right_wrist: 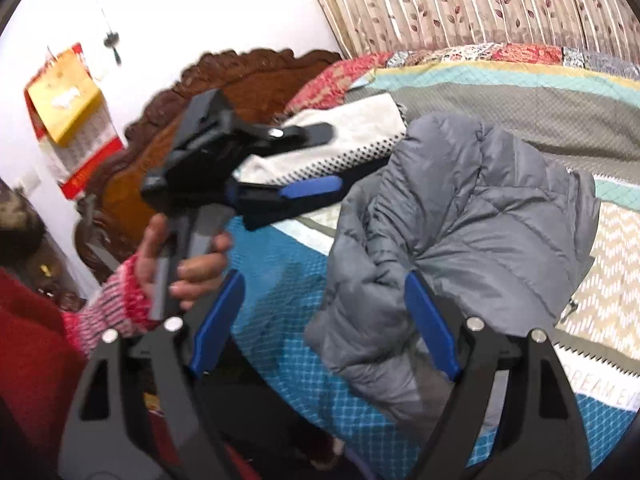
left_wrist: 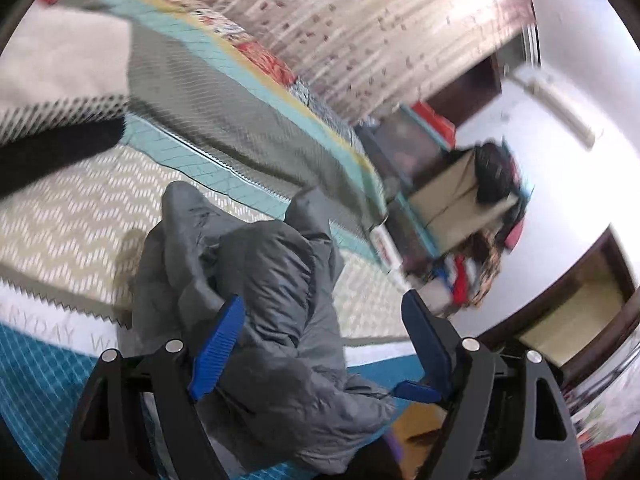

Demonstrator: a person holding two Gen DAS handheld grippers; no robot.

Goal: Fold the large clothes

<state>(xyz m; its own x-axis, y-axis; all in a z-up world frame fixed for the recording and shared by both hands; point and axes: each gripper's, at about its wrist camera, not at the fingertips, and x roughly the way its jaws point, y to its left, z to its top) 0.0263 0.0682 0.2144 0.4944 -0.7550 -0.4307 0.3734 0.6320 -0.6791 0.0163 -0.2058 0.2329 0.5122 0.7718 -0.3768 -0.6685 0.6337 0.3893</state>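
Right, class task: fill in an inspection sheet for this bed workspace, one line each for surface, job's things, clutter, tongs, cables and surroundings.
Surface: patterned teal, beige and grey quilted bedspread.
Job's things: grey quilted puffer jacket, bunched in a heap on the bed.
Clutter: white and black dotted folded garment near the headboard.
Tongs: left tongs open over the jacket; right tongs open, one finger against the jacket.
Cables: nothing seen.
Surroundings: carved brown wooden headboard, leaf-print curtain, red and yellow wall calendar.

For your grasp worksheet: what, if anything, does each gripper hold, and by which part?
Nothing. The left gripper and right gripper both stand open; the grey jacket lies loose on the bed.
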